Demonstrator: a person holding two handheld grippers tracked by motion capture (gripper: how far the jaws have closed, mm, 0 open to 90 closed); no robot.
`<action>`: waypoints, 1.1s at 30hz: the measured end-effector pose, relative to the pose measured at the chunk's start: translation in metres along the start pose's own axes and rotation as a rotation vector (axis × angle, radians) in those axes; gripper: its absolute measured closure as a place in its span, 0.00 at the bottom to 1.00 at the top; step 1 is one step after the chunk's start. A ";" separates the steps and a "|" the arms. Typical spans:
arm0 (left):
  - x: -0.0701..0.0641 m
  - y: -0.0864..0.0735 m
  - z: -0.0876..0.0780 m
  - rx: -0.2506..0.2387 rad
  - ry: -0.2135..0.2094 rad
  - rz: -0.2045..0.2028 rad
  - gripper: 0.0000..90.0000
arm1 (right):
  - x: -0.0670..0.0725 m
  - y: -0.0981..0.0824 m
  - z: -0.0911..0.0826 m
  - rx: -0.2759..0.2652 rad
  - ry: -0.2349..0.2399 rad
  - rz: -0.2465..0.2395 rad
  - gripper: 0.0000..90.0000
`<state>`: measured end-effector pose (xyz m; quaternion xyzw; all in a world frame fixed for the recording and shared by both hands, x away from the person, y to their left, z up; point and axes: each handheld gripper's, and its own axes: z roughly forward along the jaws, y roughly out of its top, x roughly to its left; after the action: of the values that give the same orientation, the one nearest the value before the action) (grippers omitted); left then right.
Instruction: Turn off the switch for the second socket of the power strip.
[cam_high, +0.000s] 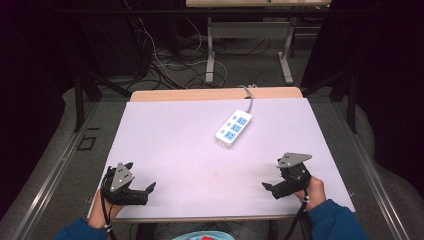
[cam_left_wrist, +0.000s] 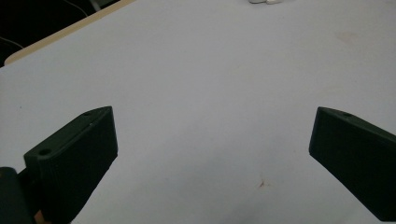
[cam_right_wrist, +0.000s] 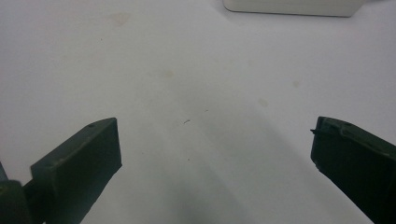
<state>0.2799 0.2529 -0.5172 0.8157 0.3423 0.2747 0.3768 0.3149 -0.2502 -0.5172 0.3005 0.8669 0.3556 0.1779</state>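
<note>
We see a white power strip (cam_high: 233, 128) lying far on the desk (cam_high: 170, 145), our left tongs (cam_high: 141, 190) spread wide near its front-left edge, our right tongs (cam_high: 274, 176) spread too, front-right.

A white power strip (cam_high: 233, 128) with blue sockets is laid near the far edge of a white-topped table (cam_high: 170, 145).

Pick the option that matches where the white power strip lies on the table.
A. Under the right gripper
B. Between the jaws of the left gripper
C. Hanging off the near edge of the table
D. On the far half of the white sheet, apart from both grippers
D: in the high view the power strip lies on the far part of the white sheet, well beyond the left gripper and the right gripper, touched by neither.
</note>
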 end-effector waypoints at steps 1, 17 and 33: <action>0.000 0.000 0.000 0.002 -0.001 0.001 0.01 | 0.000 0.000 0.000 -0.003 0.000 -0.006 0.01; -0.001 0.000 0.000 -0.007 -0.007 -0.012 0.01 | 0.001 0.003 0.003 0.018 -0.005 -0.005 0.01; -0.002 0.000 0.000 0.002 -0.016 -0.007 0.01 | -0.010 0.019 0.010 0.014 -0.011 0.003 0.01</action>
<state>0.2785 0.2512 -0.5176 0.8171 0.3423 0.2668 0.3795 0.3351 -0.2408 -0.5095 0.3052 0.8679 0.3480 0.1801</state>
